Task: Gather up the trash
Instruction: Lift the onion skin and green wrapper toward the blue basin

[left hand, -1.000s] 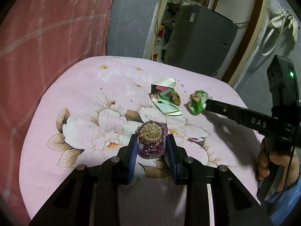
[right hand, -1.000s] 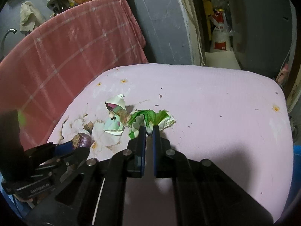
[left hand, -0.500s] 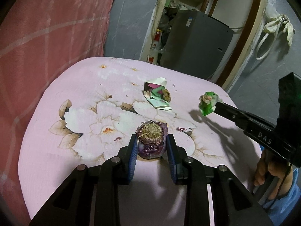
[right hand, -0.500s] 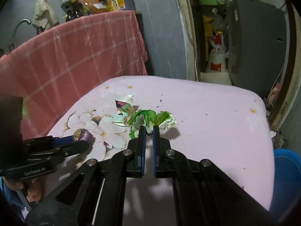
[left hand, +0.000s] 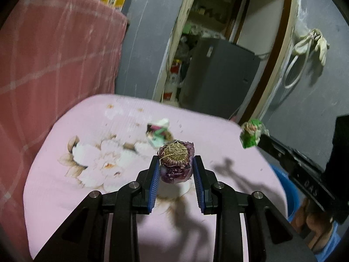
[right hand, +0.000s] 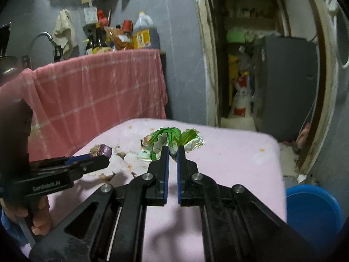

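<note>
**Both grippers lifted clear of the pink table, each carrying trash**

Since a second ago both grippers have risen off the floral pink tablecloth [left hand: 87, 131], and their shadows now fall across it. The left gripper [left hand: 175, 168] pinches the purple onion end [left hand: 175, 161] between its blue pads, root side up, held above the cloth. The right gripper [right hand: 172, 152] is closed narrowly on the crumpled green wrapper [right hand: 172, 136], which hangs in the air over the table's far half.

Left behind on the cloth is a torn paper scrap [left hand: 158, 132], lying just beyond the onion end in the left view, with small crumbs scattered near it. A blue bucket [right hand: 314, 209] stands on the floor just past the table's right edge. Behind the table hangs a red checked cloth [right hand: 98, 93] with bottles above it, and a grey cabinet [left hand: 218, 76] sits in the doorway.
</note>
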### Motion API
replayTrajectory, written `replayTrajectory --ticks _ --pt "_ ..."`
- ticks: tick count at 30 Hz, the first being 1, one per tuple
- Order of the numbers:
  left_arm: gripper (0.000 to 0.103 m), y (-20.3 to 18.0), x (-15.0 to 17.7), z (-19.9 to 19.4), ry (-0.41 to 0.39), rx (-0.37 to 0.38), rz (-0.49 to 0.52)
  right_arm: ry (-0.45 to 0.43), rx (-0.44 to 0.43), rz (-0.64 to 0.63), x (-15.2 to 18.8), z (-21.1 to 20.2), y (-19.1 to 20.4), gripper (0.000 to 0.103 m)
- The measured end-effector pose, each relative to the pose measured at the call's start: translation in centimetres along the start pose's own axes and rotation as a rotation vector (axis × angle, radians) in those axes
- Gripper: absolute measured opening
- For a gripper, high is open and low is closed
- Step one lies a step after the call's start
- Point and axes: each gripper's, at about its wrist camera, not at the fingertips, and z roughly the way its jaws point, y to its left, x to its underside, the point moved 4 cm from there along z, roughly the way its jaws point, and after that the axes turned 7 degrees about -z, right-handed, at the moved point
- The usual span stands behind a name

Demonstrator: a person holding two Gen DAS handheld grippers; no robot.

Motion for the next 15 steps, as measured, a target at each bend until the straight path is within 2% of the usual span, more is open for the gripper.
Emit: replayTrajectory --ticks 8,15 --pt "0.026 -3.9 -1.7 -1.3 -0.1 0.052 0.035 -0.132 0.104 0.003 -1.2 -4.8 -1.5 0.006" --pt "0.026 -8.4 -2.9 -1.2 -0.143 0.133 0.066 -0.224 0.228 0.057 -1.2 -9.0 -4.6 0.006"
